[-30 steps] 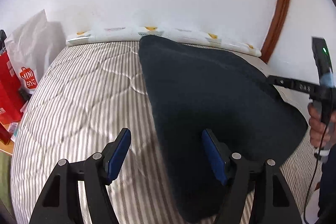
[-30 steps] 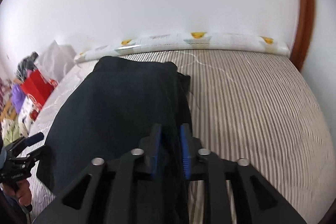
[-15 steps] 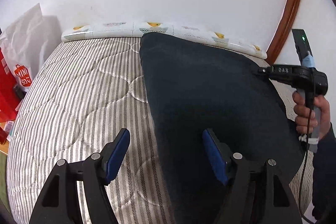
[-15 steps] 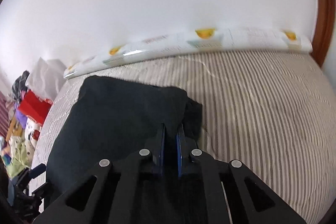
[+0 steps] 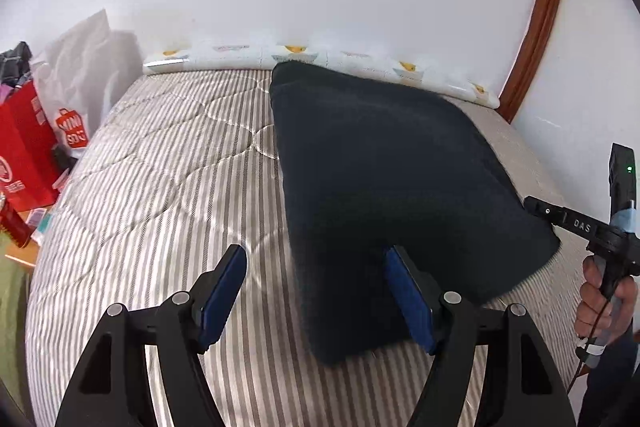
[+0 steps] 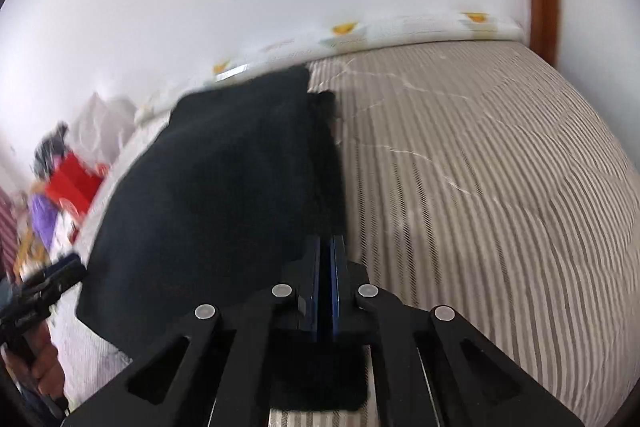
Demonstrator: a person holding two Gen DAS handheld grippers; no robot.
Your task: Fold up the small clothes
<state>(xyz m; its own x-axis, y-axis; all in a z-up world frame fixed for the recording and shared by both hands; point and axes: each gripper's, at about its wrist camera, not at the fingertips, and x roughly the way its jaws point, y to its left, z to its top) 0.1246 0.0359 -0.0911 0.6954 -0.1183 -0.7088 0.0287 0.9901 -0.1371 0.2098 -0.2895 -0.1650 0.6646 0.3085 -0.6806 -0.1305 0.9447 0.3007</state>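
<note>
A dark navy garment (image 5: 380,163) lies spread on the striped mattress (image 5: 168,179). My left gripper (image 5: 316,291) is open above the garment's near left corner, its right blue pad over the cloth, its left pad over bare mattress. My right gripper (image 6: 326,259) is shut on the garment's (image 6: 224,187) near right edge and holds it lifted; it also shows at the right of the left wrist view (image 5: 560,217), at the cloth's right corner.
A white wall stands behind the bed, with a patterned white bolster (image 5: 320,55) along it. A wooden door frame (image 5: 540,27) is at the right. Red and white shopping bags (image 5: 44,139) stand left of the bed. Bare mattress (image 6: 480,167) lies right of the garment.
My right gripper closed fully on the garment's edge and pulled it back and down. The left gripper stayed open over the near left corner.
</note>
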